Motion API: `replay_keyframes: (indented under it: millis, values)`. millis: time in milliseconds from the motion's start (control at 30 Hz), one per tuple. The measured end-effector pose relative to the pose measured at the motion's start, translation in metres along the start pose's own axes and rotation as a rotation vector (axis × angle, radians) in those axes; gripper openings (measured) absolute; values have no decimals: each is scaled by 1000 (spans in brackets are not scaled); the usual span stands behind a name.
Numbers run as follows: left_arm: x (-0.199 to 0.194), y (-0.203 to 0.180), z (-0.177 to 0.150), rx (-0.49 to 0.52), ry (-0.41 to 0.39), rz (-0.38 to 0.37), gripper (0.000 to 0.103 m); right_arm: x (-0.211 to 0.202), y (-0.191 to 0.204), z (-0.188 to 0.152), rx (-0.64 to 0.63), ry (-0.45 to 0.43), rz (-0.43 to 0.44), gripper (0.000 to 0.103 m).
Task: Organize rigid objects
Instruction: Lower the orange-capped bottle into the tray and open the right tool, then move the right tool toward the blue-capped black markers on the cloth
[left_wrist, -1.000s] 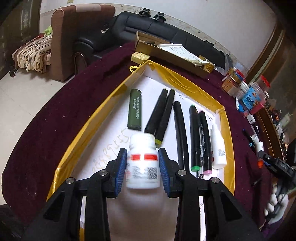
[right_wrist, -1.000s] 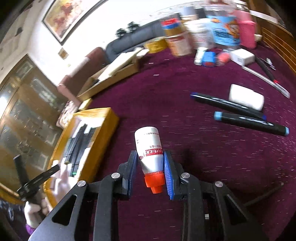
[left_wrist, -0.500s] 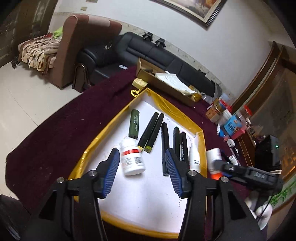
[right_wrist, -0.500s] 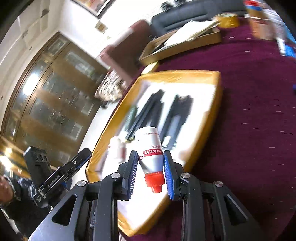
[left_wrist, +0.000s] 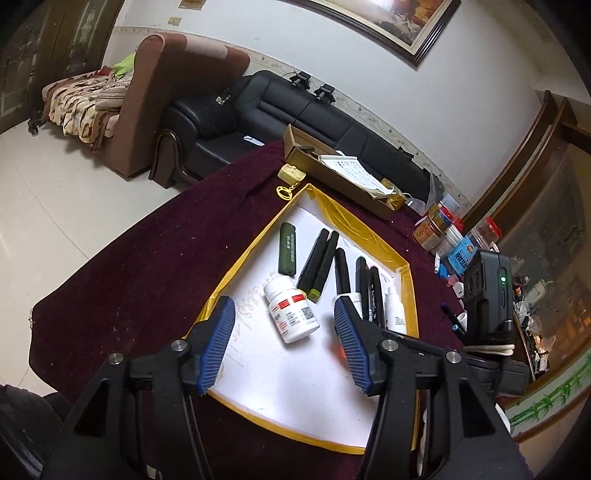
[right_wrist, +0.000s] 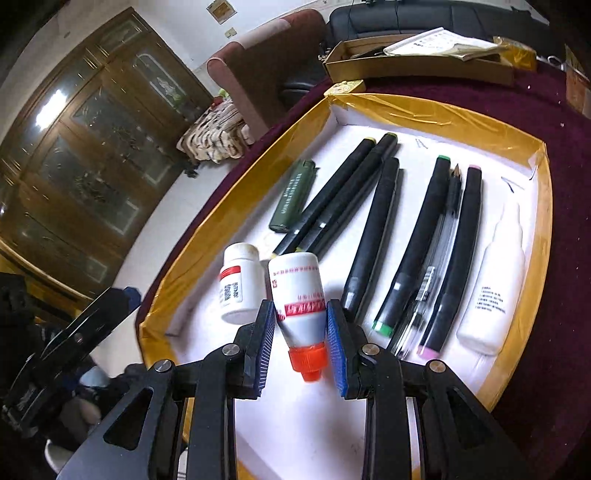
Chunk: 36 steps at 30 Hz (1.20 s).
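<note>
A gold-rimmed white tray on the maroon table holds a green lighter, several black markers, a white dropper bottle and a white pill bottle lying flat. My left gripper is open and empty, raised above the pill bottle. My right gripper is shut on a white bottle with an orange cap, held over the tray just right of the pill bottle.
A cardboard box with papers lies beyond the tray. Jars and small items crowd the table's right side. A gold tin sits by the tray's far corner. Sofas stand behind the table.
My left gripper let go of the pill bottle in the tray, opened and pulled back and up. My right gripper carried the orange-capped bottle from the table over the tray.
</note>
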<state>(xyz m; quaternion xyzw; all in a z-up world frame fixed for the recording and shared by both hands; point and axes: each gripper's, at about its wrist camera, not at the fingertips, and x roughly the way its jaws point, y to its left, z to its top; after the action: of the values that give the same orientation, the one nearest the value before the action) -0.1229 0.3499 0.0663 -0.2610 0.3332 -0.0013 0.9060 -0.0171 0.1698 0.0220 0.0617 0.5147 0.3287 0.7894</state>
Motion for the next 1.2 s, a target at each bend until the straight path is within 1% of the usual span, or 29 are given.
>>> replay_keyframes:
  millis: [100,133,167,400,533,600,667,700,733,767,833,933,1000,1133,1200]
  values:
    - [-1,-1,-1,4,1,-1,56,-1,-4,3,10,-10,-2,26]
    - [-1,-2,-1,6,2,-1,60,-3,-6,4,16,-11,2,26]
    - [-1,-3,-1,9,3,0,61,-6,-7,3,21,-13,4,26]
    - [-1,-9,-7,21,20,2,62,-32,-23,-6,46,-55,14,26]
    - [-1,-12,-9,29,28,1,62,-60,-39,-18,60,-113,12,26]
    - [-2,-15,-11,37,28,1,62,-84,-58,-27,72,-163,-6,26]
    - [-2,-18,-11,39,27,2,62,-106,-78,-33,86,-206,-48,27]
    - [-2,-19,-12,38,27,1,62,-119,-91,-36,99,-229,-80,29]
    - [-1,-19,-12,37,27,-1,62,-133,-108,-39,120,-250,-118,33]
    - [-1,-20,-13,35,28,-4,62,-147,-126,-43,149,-267,-156,35]
    - [1,-22,-13,34,33,-11,62,-179,-172,-52,246,-302,-236,35]
    - [4,-29,-16,52,47,-20,62,-217,-222,-64,363,-350,-293,35]
    - [7,-37,-19,66,58,-26,62,-240,-252,-71,421,-380,-357,35]
    - [7,-51,-24,86,70,-34,62,-259,-285,-74,471,-392,-438,35]
    - [4,-59,-26,103,68,-34,62,-262,-297,-69,455,-387,-489,35]
